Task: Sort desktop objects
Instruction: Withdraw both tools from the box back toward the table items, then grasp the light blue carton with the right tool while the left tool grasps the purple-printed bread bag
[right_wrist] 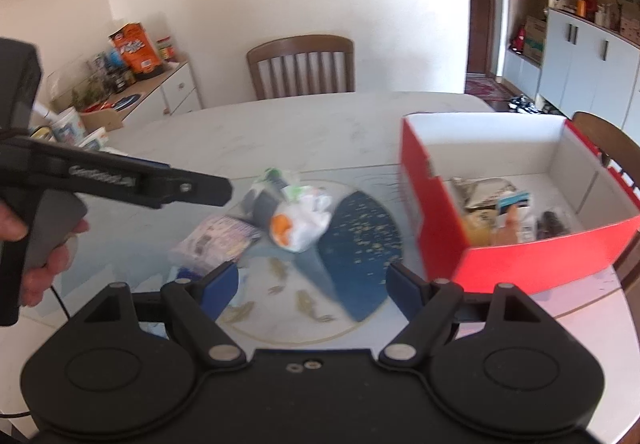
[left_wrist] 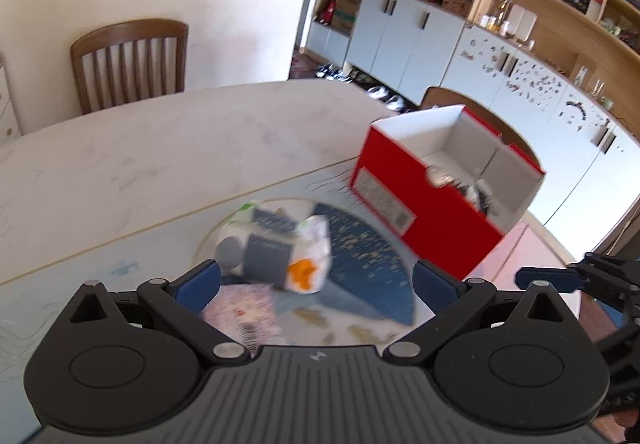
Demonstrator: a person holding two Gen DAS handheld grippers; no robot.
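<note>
My left gripper (left_wrist: 316, 282) fingers spread wide, nothing between, hovering above small pile (left_wrist: 280, 248) on round mat. My right gripper (right_wrist: 312, 284) also spread, empty, low over mat (right_wrist: 360, 228). Hand (right_wrist: 36, 244) grips left handle. Red box (right_wrist: 516, 200) at right, open, several small items in near end. Pile blurred, long axis unclear.

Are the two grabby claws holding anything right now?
No. The left gripper and the right gripper are both open and empty, above the pile of objects beside the red box.
</note>
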